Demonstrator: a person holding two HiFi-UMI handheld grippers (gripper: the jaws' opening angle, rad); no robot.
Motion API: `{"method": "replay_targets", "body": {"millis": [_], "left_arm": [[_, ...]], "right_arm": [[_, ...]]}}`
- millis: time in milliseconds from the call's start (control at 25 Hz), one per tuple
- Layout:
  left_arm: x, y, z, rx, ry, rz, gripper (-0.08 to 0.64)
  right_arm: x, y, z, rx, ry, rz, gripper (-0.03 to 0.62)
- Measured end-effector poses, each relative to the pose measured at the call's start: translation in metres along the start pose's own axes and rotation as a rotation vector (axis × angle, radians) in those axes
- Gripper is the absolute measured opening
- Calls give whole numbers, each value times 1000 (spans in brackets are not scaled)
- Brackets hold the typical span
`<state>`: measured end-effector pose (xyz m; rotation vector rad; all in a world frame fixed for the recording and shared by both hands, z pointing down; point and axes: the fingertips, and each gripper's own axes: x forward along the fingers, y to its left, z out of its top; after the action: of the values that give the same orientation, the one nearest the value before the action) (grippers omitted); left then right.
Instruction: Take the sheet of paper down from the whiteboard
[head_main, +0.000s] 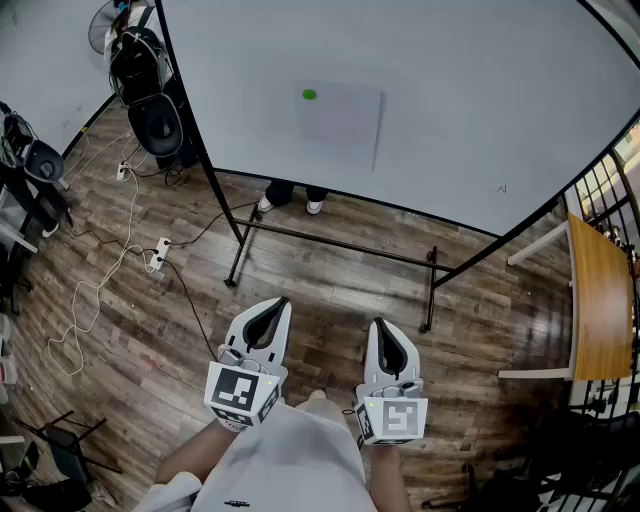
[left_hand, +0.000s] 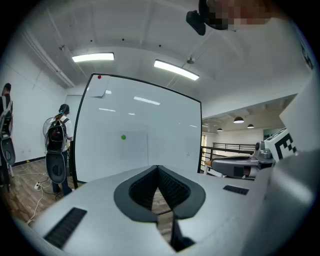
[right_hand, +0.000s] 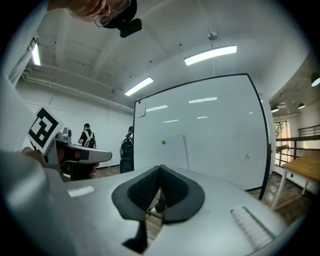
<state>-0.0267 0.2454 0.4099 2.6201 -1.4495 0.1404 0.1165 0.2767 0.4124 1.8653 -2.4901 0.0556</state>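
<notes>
Left hand-held gripper (head_main: 276, 302) clenched, empty | right hand-held gripper (head_main: 379, 323) likewise | green magnet (head_main: 309, 95) pins sheet of paper (head_main: 342, 125) to whiteboard (head_main: 470, 90), well ahead

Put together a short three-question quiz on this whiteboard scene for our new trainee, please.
1. True or false: the sheet of paper hangs on the whiteboard, out of both grippers' reach for now.
2. The left gripper and right gripper are: A) both open; B) both shut with nothing held; C) one shut on the paper.
3. Which corner of the sheet does the green magnet pin?

Key: 1 true; 2 B; 3 the top left corner.
</notes>
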Motion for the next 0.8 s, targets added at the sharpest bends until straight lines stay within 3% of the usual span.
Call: {"method": "replay_targets", "body": {"millis": [440,800], "left_arm": [[-42,67,-8,-22,-4,-13,6],[-52,122,-5,-64,-28,-39,6]], "right_arm": [[30,72,-2,-20,-5,-12,11],[61,104,-6,-16,7,-81,11]]}}
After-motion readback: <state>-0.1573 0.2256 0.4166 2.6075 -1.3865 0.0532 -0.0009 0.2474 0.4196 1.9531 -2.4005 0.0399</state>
